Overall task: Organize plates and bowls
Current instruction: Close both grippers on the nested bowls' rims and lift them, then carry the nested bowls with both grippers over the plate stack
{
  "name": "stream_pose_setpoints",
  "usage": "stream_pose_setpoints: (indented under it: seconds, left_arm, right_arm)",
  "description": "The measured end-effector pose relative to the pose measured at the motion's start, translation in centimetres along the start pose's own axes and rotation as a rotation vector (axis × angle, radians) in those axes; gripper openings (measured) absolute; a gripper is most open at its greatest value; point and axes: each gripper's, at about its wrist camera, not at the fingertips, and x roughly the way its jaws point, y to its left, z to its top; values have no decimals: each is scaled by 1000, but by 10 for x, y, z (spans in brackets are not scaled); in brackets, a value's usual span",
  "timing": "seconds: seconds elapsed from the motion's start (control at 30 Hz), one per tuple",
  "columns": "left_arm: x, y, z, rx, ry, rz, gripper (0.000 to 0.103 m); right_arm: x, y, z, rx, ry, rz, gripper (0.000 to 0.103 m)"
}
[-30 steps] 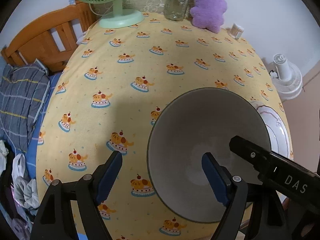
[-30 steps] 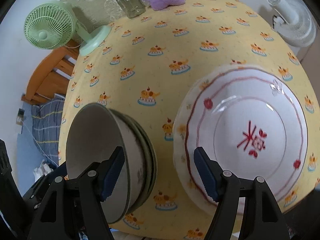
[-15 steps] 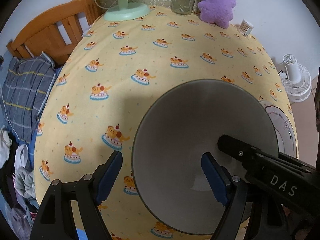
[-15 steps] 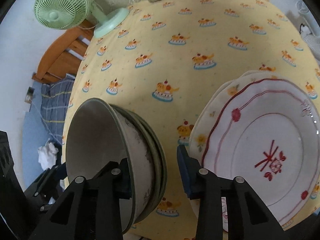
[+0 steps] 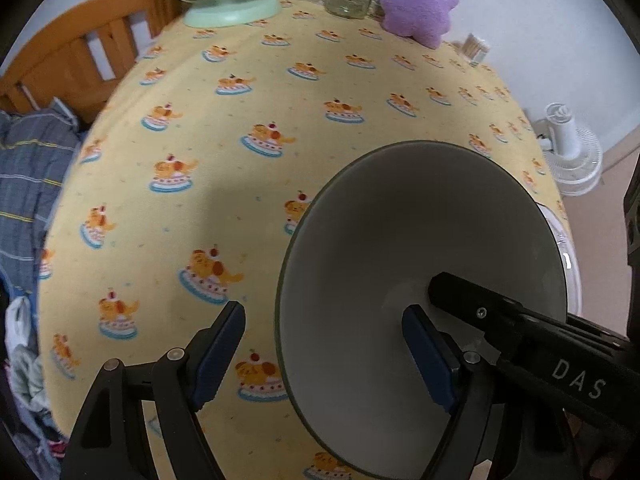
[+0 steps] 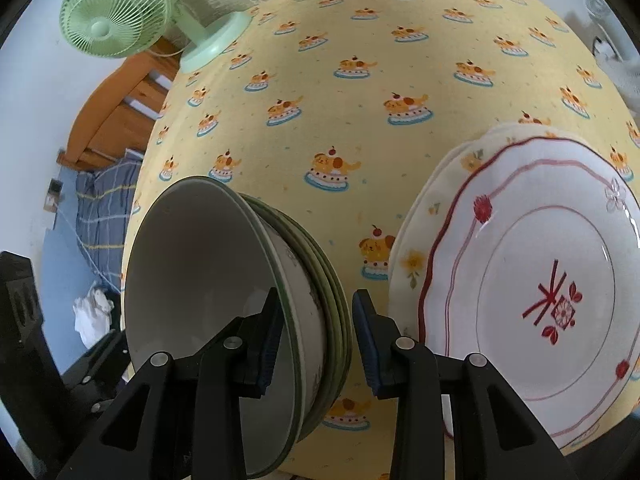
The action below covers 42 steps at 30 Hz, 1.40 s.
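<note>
The only lettering I can read is "DAS", in pale capitals on the black body of my right claw [image 5: 576, 376] where it reaches across the left wrist view. The red mark in the middle of the white plate [image 6: 552, 304] looks like a drawn ornament, and I cannot read it as any character.

A home bedroom: wooden bed frame [image 5: 100, 52], rumpled bedding [image 5: 28, 168], cartoon tablecloth [image 5: 280, 128], purple plush toy [image 5: 420, 0].

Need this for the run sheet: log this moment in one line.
left gripper: open, straddling bowl stack rim | right gripper: shut on its rim | plates: stacked beside
</note>
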Motion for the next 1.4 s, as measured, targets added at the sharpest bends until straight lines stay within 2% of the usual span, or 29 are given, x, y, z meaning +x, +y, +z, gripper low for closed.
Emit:
stream_pose_setpoints:
  seconds: [0.13, 0.27, 0.4, 0.57, 0.8, 0.9, 1.03, 1.17, 1.4]
  left_arm:
    - [7, 10, 1, -13, 12, -90, 82]
    - [7, 10, 3, 20, 11, -129, 82]
    - [9, 13, 5, 18, 16, -153, 80]
    - [6, 5, 7, 42, 31, -191, 60]
    - [5, 5, 7, 28, 40, -184, 60]
    - [3, 8, 1, -15, 63, -196, 60]
    - [-1, 6, -3, -2, 92, -176, 59]
    - [-10, 4, -3, 39, 83, -172, 59]
    - [-29, 6, -1, 102, 45, -212, 59]
  right_arm:
    - [-1, 3, -1, 18, -7, -28, 37]
    - [-1, 8, -2, 25, -16, -59, 37]
    - [2, 8, -3, 42, -18, -53, 37]
    - [4, 8, -1, 35, -10, -29, 41]
    - [4, 7, 1, 20, 5, -20, 41]
    - [4, 12, 2, -15, 40, -37, 42]
    - [4, 11, -5, -7, 79, -33, 42]
    - [-1, 12, -9, 18, 66, -32, 42]
    - [-25, 27, -19, 59, -15, -57, 42]
